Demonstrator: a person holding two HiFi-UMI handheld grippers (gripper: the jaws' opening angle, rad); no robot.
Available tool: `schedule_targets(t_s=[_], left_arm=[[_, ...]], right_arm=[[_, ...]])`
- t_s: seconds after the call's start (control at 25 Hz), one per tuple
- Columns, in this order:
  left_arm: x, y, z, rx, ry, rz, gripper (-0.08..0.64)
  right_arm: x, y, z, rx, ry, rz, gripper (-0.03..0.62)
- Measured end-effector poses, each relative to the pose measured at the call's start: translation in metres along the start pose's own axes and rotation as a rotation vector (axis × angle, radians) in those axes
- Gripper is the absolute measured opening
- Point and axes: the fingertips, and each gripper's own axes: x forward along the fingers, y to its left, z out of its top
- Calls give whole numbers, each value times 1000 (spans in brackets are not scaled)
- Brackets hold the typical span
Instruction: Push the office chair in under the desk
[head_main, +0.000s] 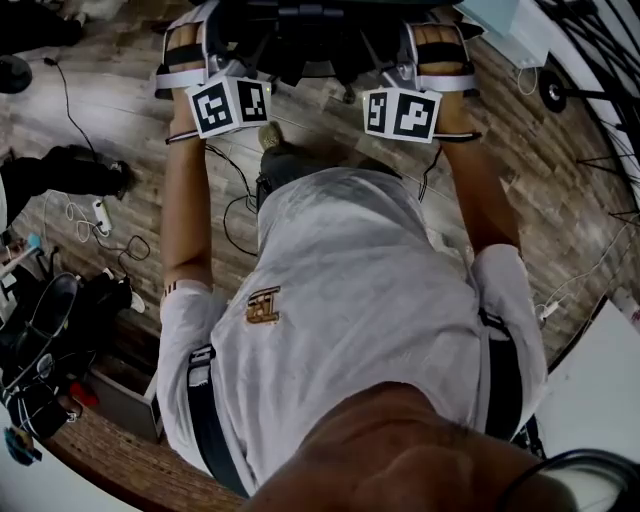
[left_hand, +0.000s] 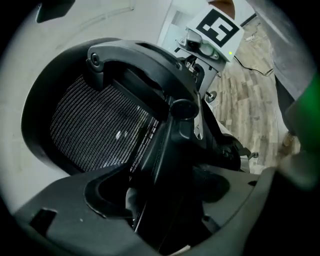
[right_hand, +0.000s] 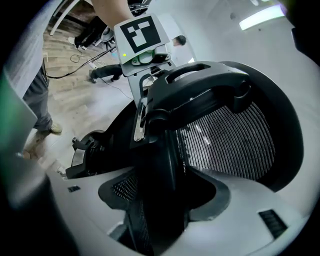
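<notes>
Two arms stretch forward in the head view, putting the left hand-held gripper and the right hand-held gripper on either side of the black mesh-backed office chair. It stands on the wood-plank floor just ahead of us. We judge this paired hold keeps a push straight.

In the left gripper view, the jaws are clamped on the chair's back frame.

In the right gripper view, the jaws pinch the opposite edge. We cannot make out the desk.

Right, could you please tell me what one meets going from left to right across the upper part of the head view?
A dark bundle on the floor → left gripper → office chair → right gripper → round black wheel-like object.
</notes>
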Motion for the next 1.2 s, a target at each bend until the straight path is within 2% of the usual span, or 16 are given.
schedule_targets(t_s=[0.08, 0.28, 0.4, 0.76, 1.2], left_arm=[[20, 12, -13, 11, -40, -8, 365], [38, 45, -60, 34, -101, -20, 365], [61, 62, -78, 48, -121, -45, 365], [126, 101, -135, 104, -166, -109, 365], [193, 133, -176, 139, -226, -159, 365]], right_arm=[[23, -6, 1, 14, 24, -5, 261], [68, -20, 35, 30, 92, -25, 261], [94, -28, 40, 40, 152, -32, 261], [167, -42, 63, 75, 246, -61, 261], [239, -58, 71, 120, 344, -62, 261]])
